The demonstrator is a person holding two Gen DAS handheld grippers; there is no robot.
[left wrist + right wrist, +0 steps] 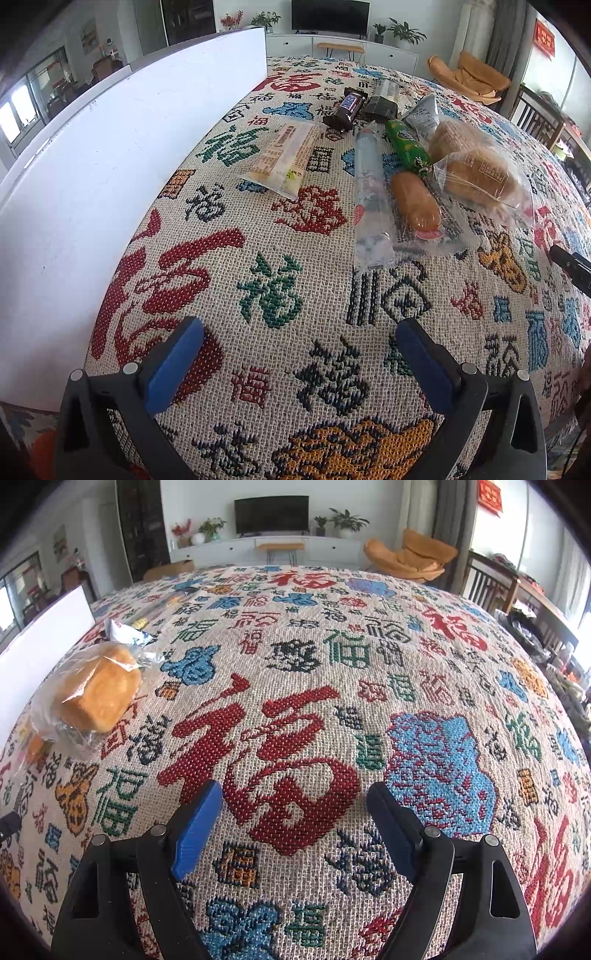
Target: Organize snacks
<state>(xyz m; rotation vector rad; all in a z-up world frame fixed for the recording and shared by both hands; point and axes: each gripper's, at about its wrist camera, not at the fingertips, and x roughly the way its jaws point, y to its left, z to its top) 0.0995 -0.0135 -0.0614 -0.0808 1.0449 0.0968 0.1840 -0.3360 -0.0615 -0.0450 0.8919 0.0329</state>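
Nearest in the left wrist view, the left gripper [299, 338] hangs low over the patterned tablecloth [258, 288], tilted forward and down, its blue-padded jaws spread wide with nothing between them. The fingers point toward 12 o'clock, straight at the pile of snacks, which lies well apart from the tips.

Beyond the tips, the closest snack is a long clear tube packet [369, 199] running toward 12 o'clock. Just beside it at 1 o'clock lies a small bun in clear wrap [415, 201], and at 2 o'clock a bagged bread loaf [476, 171]. A cream wafer packet [282, 157] sits alone at 11 o'clock. Farther on, a green biscuit pack [408, 147] lies between the tube and the loaf, then a silver pouch [424, 116], a dark chocolate bar [345, 109] and a dark-based packet [382, 99] at the far end. A white board [110, 155] stands upright along the cloth's edge from 9 to 11 o'clock.

In the right wrist view, the right gripper [293, 797] likewise hovers low and pitched down over bare cloth, jaws wide apart and holding nothing. The bread loaf shows at its 10 o'clock, well apart. Its dark tip is seen at 3 o'clock in the left view.
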